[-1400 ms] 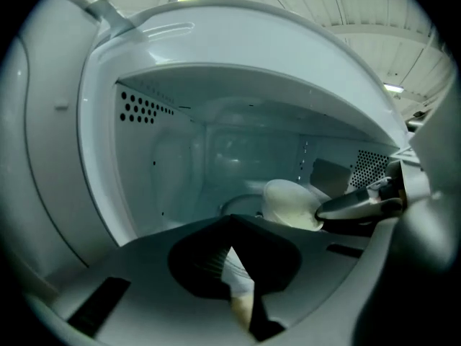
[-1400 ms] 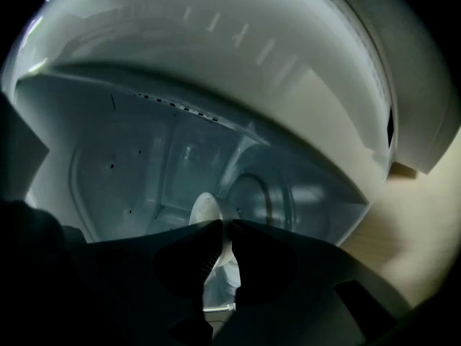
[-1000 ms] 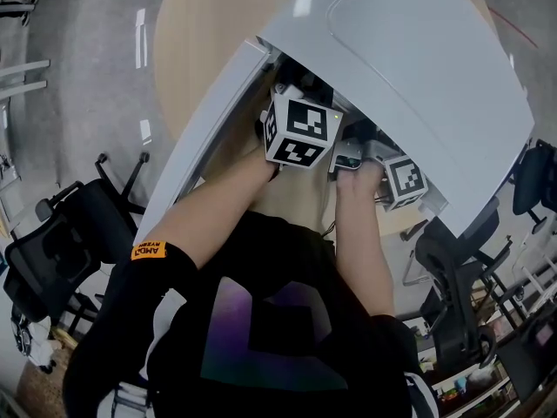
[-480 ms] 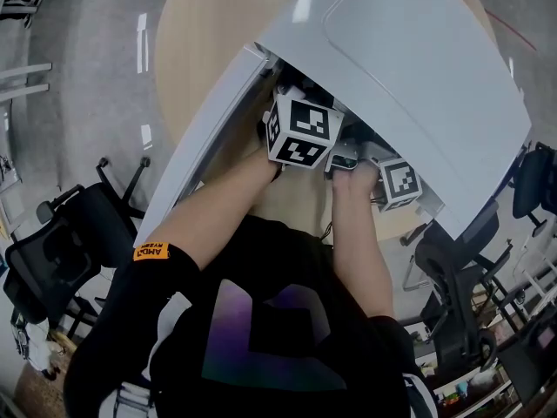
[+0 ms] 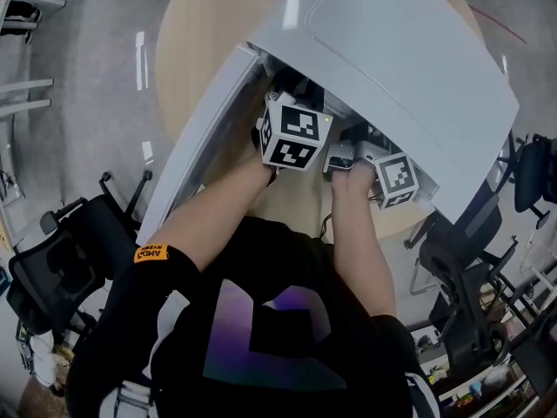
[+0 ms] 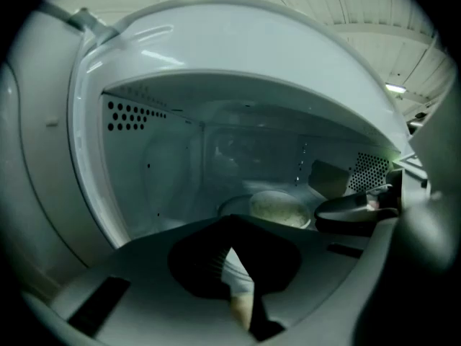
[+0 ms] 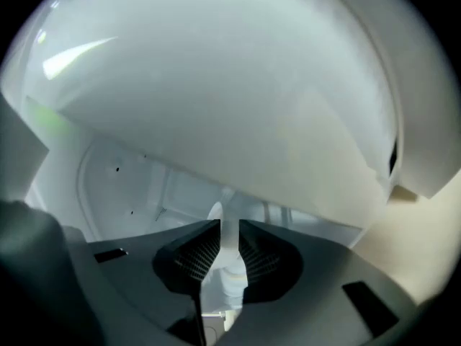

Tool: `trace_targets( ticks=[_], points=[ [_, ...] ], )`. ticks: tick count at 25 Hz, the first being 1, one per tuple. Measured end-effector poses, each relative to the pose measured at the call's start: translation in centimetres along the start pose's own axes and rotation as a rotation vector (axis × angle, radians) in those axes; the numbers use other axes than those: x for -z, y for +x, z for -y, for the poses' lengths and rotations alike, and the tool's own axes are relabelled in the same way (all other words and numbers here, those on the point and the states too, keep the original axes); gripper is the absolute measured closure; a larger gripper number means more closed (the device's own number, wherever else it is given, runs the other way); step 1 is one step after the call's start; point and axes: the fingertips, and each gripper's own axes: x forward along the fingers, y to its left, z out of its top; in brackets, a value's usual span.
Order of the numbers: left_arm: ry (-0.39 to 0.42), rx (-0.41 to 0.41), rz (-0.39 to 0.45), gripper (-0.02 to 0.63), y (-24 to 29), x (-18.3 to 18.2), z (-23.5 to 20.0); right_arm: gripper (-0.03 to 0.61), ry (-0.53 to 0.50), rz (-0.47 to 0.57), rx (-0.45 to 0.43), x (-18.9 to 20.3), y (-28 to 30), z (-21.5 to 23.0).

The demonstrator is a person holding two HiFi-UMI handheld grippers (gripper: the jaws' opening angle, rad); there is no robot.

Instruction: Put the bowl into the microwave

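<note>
Though the left gripper (image 6: 230,222) is closed empty, the right gripper (image 7: 229,229) pinches the round bowl (image 6: 278,209) inside the glossy microwave (image 5: 392,68)

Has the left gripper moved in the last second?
No. In the head view the left gripper stays put under the microwave front edge; only the camera shifted.
</note>
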Motion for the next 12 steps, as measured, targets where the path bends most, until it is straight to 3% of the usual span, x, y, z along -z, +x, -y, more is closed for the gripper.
trace_targets(
  ticks=[6, 12],
  points=[
    [0.023, -0.001, 0.014, 0.568, -2.0, -0.5, 1.7, 0.512, -0.064, -0.050, -0.006, 0.9, -2.8, -0.2],
    [0.031, -0.015, 0.036, 0.568, -4.9, -0.7, 2.5, 0.514, -0.268, -0.129, -0.051, 2.0, -5.7, -1.3]
  ],
)
